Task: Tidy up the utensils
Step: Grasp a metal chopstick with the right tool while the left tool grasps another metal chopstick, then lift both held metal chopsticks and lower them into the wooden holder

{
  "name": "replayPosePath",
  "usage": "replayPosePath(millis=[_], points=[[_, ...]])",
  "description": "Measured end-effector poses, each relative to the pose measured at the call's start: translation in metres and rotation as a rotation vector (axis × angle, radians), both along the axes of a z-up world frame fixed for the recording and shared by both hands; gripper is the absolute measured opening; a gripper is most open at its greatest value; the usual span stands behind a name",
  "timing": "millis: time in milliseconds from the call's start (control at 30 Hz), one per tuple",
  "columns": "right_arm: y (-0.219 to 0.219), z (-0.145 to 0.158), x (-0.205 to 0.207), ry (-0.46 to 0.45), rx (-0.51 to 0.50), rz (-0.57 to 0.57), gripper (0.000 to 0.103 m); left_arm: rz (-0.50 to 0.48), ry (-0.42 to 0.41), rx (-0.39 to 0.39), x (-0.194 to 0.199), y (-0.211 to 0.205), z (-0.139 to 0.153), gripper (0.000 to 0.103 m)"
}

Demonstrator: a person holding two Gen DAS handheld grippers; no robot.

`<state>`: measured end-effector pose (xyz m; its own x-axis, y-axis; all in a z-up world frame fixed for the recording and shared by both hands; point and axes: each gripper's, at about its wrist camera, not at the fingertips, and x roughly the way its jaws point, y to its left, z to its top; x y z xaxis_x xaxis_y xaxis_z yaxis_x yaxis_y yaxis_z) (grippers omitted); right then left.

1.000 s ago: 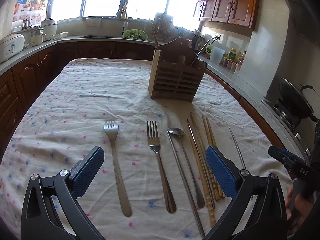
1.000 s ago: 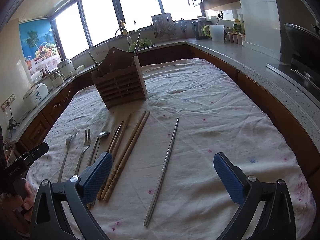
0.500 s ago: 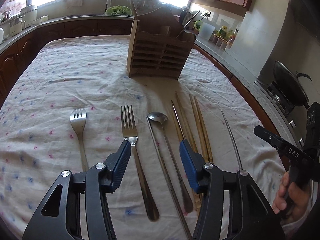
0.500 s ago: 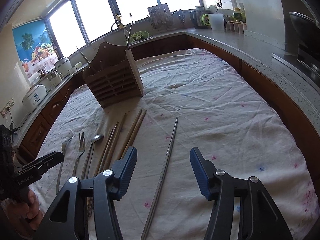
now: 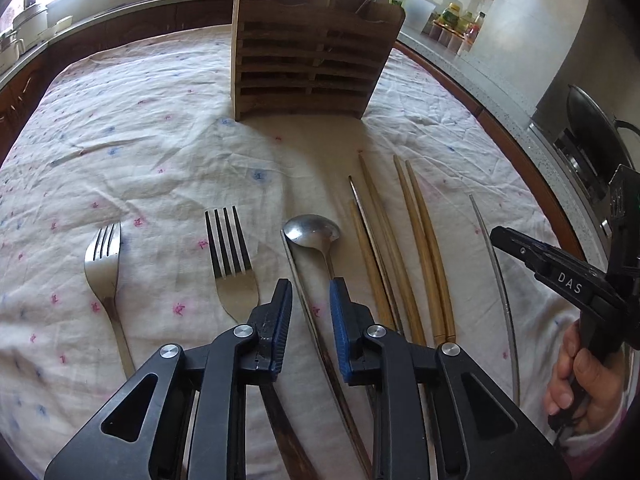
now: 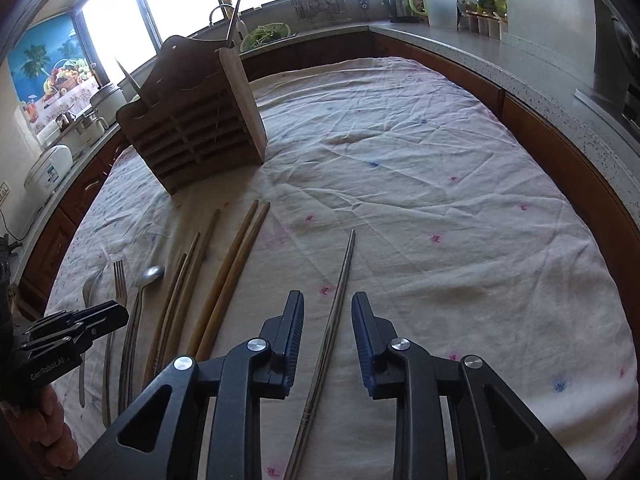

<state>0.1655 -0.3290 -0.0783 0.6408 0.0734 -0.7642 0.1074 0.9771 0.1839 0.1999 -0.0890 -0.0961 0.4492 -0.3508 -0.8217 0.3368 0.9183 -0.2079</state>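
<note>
Daylight floods in from the blown-out kitchen windows (image 6: 180, 4) behind the slatted wooden utensil holder (image 5: 316, 52), leaving its near face in shade and the wrinkled white floral tablecloth (image 6: 400, 168) evenly lit. Both fisheye views bend straight lines strongly at the edges — corners fall to black. Focus is sharp mid-frame, with slight softness at the rim.

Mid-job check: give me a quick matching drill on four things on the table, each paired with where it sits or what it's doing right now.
1. wooden holder
2. spoon
3. left gripper
4. right gripper

a. closing around the lone metal chopstick
b. lies right of the forks
c. stands at the far end of the cloth
d. closing around a thin metal chopstick beside the spoon's handle

Pairs: 1-c, 2-b, 3-d, 4-a
</note>
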Motion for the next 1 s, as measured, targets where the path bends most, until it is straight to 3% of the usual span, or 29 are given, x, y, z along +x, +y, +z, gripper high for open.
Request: replayPosePath(millis=[333, 500, 567, 600, 800, 1000], points=[[0.004, -0.010, 0.036, 0.051, -0.065, 0.001, 0.021, -0.044, 0.025, 0.071, 0.014, -0.011, -0.005, 0.015], [0.013, -0.012, 0.043, 0.050, -0.136, 0.011, 0.020, -0.064, -0.003, 0.116, 0.014, -0.018, -0.005, 0.013], [0.016, -0.012, 0.041, 0.036, -0.167, 0.016, 0.017, -0.077, -0.024, 0.132, 0.013, -0.020, -0.006, 0.011], [0.016, -0.013, 0.040, 0.031, -0.173, 0.015, 0.009, -0.083, -0.032, 0.137, 0.013, -0.021, -0.006, 0.010], [0.006, -0.009, 0.038, 0.030, -0.075, -0.003, 0.005, -0.067, -0.016, 0.094, 0.017, -0.014, -0.005, 0.004], [0.006, 0.015, 0.021, -0.019, 0.000, 0.011, 0.005, -0.053, -0.021, 0.014, 0.004, -0.004, 0.007, 0.004]])
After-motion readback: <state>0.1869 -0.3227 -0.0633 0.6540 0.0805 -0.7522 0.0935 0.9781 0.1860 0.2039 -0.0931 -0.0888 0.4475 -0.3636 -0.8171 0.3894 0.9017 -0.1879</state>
